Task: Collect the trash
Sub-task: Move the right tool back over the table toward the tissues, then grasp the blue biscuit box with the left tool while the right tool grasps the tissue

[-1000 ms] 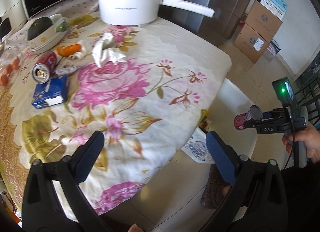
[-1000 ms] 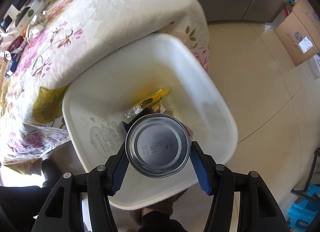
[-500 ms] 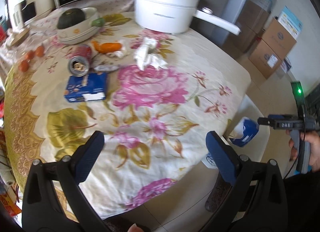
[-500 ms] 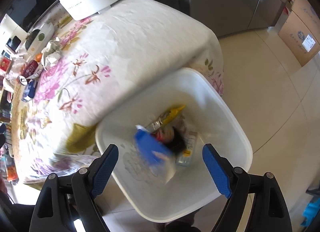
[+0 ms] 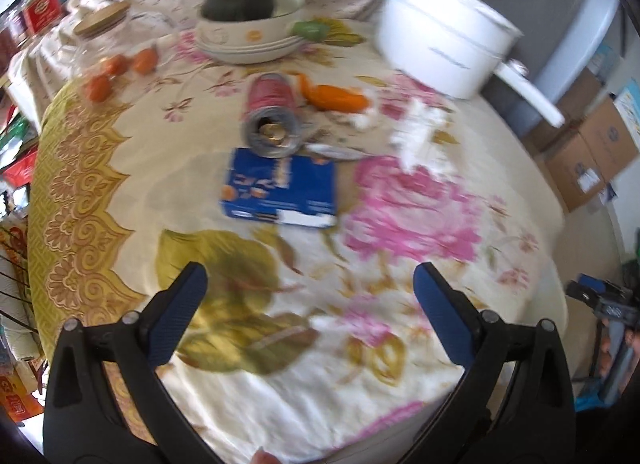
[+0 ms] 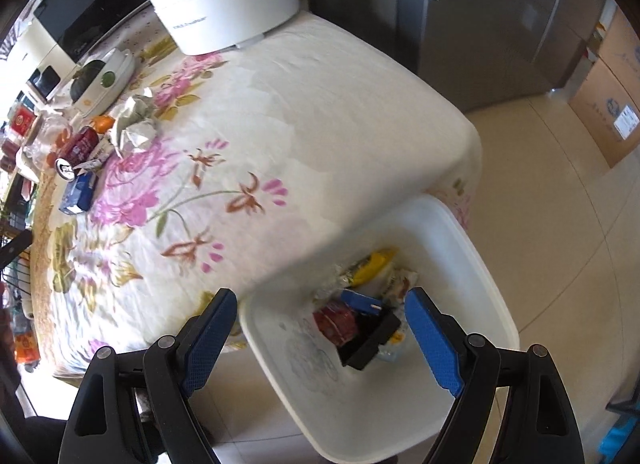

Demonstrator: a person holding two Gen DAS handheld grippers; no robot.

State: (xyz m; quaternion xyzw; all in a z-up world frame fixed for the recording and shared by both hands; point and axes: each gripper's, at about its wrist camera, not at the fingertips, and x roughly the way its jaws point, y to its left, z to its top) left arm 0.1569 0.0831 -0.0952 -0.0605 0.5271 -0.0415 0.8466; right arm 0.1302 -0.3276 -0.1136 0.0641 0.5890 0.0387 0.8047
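Note:
My left gripper [image 5: 312,320] is open and empty above the floral tablecloth, short of a flat blue box [image 5: 280,192]. A red can [image 5: 270,114] lies on its side just behind the box, with orange peel [image 5: 334,98] and a crumpled white tissue [image 5: 416,132] to its right. My right gripper [image 6: 320,336] is open and empty above the white trash bin [image 6: 480,264] on the floor beside the table. In the bin lie a red can [image 6: 336,322], wrappers and a black item. The same table trash shows far left in the right wrist view: the box [image 6: 78,192], the can [image 6: 74,152] and the tissue [image 6: 134,124].
A white pot with a long handle [image 5: 444,48] stands at the table's back right. A bowl holding a dark squash [image 5: 248,20] sits at the back, small orange fruits [image 5: 120,72] and a jar at back left. Cardboard boxes [image 5: 592,152] stand on the floor at right.
My right gripper opened and dropped the red can into the bin, then drew back. My left gripper moved forward over the table toward the blue box and can.

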